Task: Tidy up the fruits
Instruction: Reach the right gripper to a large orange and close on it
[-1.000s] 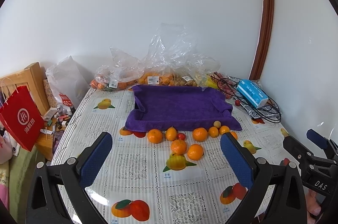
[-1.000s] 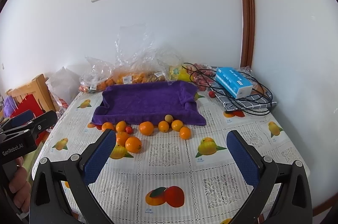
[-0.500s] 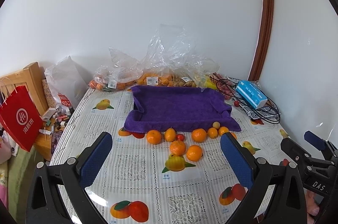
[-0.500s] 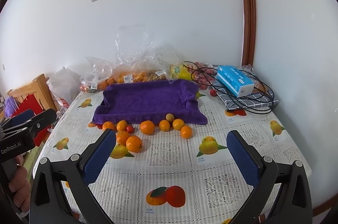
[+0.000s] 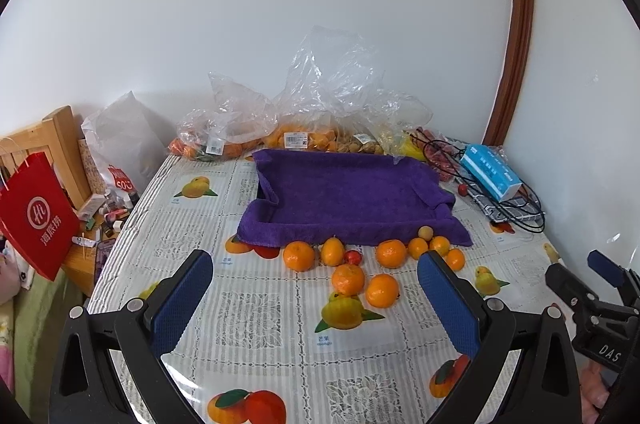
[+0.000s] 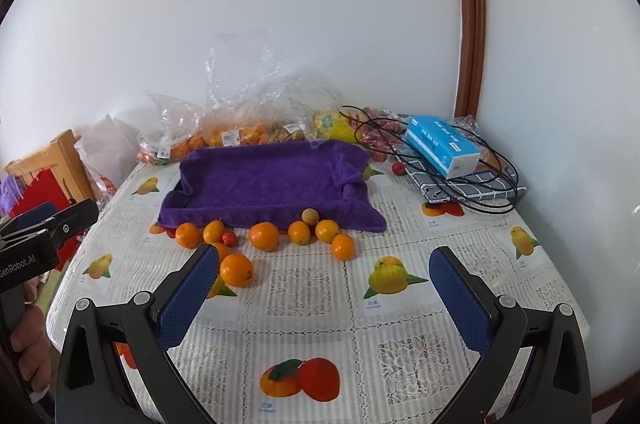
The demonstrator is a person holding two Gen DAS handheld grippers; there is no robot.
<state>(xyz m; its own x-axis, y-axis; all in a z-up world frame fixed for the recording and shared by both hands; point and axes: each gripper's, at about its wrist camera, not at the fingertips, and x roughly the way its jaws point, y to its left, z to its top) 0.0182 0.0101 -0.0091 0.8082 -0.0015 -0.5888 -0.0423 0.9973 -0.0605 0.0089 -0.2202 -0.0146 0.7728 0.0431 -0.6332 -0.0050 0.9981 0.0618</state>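
Note:
A purple towel-lined tray (image 5: 344, 195) (image 6: 264, 183) lies in the middle of the table with nothing in it. Along its front edge sit several loose oranges (image 5: 299, 256) (image 6: 264, 236), a small red fruit (image 5: 353, 257) (image 6: 228, 238) and a pale round fruit (image 5: 425, 232) (image 6: 310, 215). Two more oranges (image 5: 382, 290) (image 6: 237, 270) lie nearer to me. My left gripper (image 5: 316, 288) hangs open above the near table, short of the fruit. My right gripper (image 6: 324, 284) is open too, empty, with the nearest orange beside its left finger.
Clear plastic bags of fruit (image 5: 304, 139) (image 6: 236, 135) stand against the wall behind the tray. A blue tissue box (image 5: 490, 175) (image 6: 442, 149) and black cables (image 6: 460, 183) lie at the back right. A red paper bag (image 5: 36, 216) and wooden furniture (image 5: 60, 143) stand left of the table.
Both grippers have drifted slightly; the table scene sits a touch nearer and lower in both views. Both stay open and empty. No fruit has moved.

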